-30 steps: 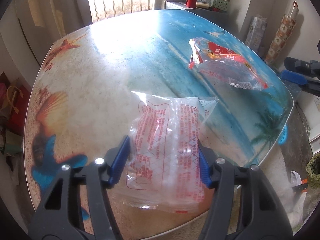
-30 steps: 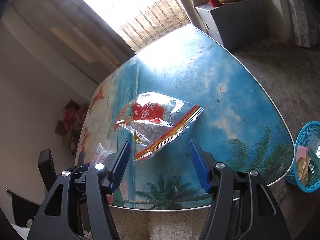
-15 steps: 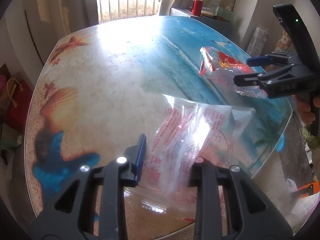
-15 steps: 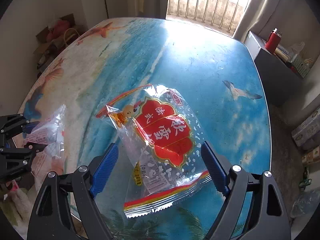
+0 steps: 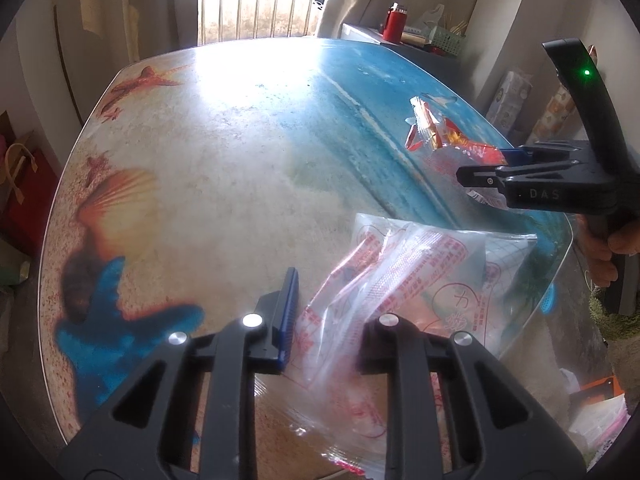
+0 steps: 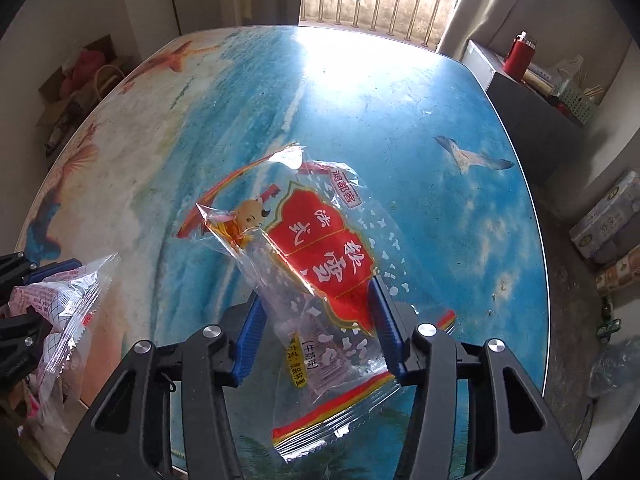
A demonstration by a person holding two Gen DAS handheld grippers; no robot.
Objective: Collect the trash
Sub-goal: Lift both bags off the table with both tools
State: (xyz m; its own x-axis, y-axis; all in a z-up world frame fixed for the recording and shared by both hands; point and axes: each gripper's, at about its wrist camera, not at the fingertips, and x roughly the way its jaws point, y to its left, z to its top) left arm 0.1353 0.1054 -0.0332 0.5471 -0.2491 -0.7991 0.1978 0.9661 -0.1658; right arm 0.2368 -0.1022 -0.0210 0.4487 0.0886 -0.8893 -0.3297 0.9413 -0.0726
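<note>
Looking along our left gripper [image 5: 326, 316] first, we see the clear wrapper with red print [image 5: 404, 280] bunched between its jaws, which are closing and already pinch the film at the near edge of the table [image 5: 224, 168]. We judge this piece gathered: the pick-up step is all but done here, and next we need a firm hold, a lift clear of the glossy top, and a carry to wherever the trash goes. Far to the right, our right gripper [image 5: 486, 166] reaches over the red snack bag [image 5: 448, 140], with a hand [image 5: 616, 248] on its handle at the right edge. The tabletop bears a printed beach scene, shells and starfish on sand at the left, blue sea to the right, bright with glare from the barred window [image 5: 256, 12] beyond. A red flask [image 5: 394, 21] stands on a cabinet at the far right.

Through the right wrist view, our right gripper [image 6: 318, 324] is closing on the red snack bag [image 6: 316, 268]; the film lies between the blue pads, which meet its sides and crumple it. The bag lies on the blue part of the table [image 6: 420, 100], near the front edge. We think the squeeze must finish before any lift, since thin film slips easily. At the near left, the left gripper [image 6: 24, 280] holds the clear wrapper [image 6: 68, 292] up. Boxes sit on the floor at the right.
</note>
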